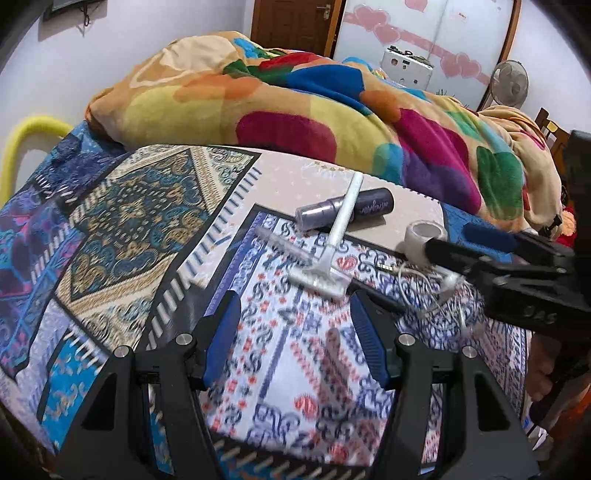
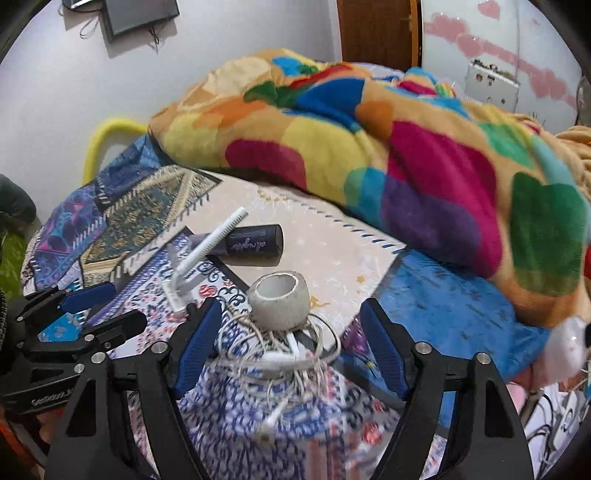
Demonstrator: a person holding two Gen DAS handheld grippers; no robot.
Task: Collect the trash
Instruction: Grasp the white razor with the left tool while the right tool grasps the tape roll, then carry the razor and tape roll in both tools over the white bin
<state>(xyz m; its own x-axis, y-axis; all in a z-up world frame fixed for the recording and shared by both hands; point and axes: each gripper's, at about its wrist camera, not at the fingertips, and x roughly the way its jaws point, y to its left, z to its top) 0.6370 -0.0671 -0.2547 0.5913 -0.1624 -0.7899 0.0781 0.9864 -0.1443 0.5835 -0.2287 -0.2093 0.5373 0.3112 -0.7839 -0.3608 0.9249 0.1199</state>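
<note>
A white disposable razor (image 1: pixel 334 243) (image 2: pixel 207 249) lies on the patterned bed sheet, its handle resting over a dark purple tube (image 1: pixel 347 208) (image 2: pixel 255 242). A grey tape roll (image 1: pixel 424 236) (image 2: pixel 279 301) stands beside tangled white earphones (image 1: pixel 439 291) (image 2: pixel 280 354). My left gripper (image 1: pixel 295 332) is open and empty, just short of the razor head. My right gripper (image 2: pixel 291 343) is open, its fingers either side of the earphones and tape roll; it shows in the left wrist view (image 1: pixel 469 243) at the right.
A colourful heart-print blanket (image 1: pixel 332 110) (image 2: pixel 406 147) is heaped behind the objects. A yellow bed rail (image 1: pixel 33 136) (image 2: pixel 107 136) is at the left. A door (image 1: pixel 295 22), wardrobe and fan (image 1: pixel 509 83) stand beyond.
</note>
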